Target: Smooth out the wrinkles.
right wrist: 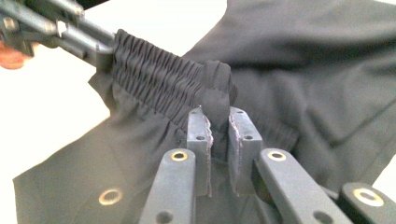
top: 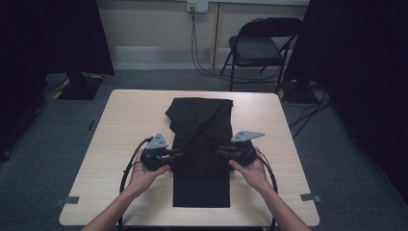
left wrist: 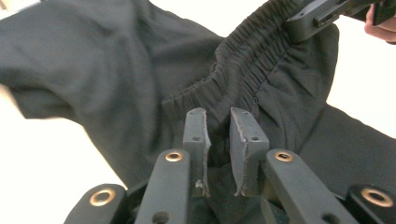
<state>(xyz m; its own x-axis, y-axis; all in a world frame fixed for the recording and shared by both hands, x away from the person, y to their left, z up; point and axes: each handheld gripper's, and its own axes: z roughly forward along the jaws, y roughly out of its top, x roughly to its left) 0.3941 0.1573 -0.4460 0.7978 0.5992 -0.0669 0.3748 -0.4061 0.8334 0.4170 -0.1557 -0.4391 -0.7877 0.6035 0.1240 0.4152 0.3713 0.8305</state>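
From the high view, the black fabric trousers [top: 201, 149] lie folded mid-way on the pale wooden counter [top: 125, 120], left claw [top: 177, 153] and right claw [top: 220, 150] at either edge. Left gripper view: left claw [left wrist: 218, 122] pinches the gathered elastic waistband [left wrist: 243, 70]. Right gripper view: right claw [right wrist: 218, 122] clamps the waistband's end too.

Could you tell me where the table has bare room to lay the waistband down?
Bare strips of the light wooden table flank the black elastic-waist trousers on both sides. The middle is crowded: the left gripper and right gripper pinch the waistband there.
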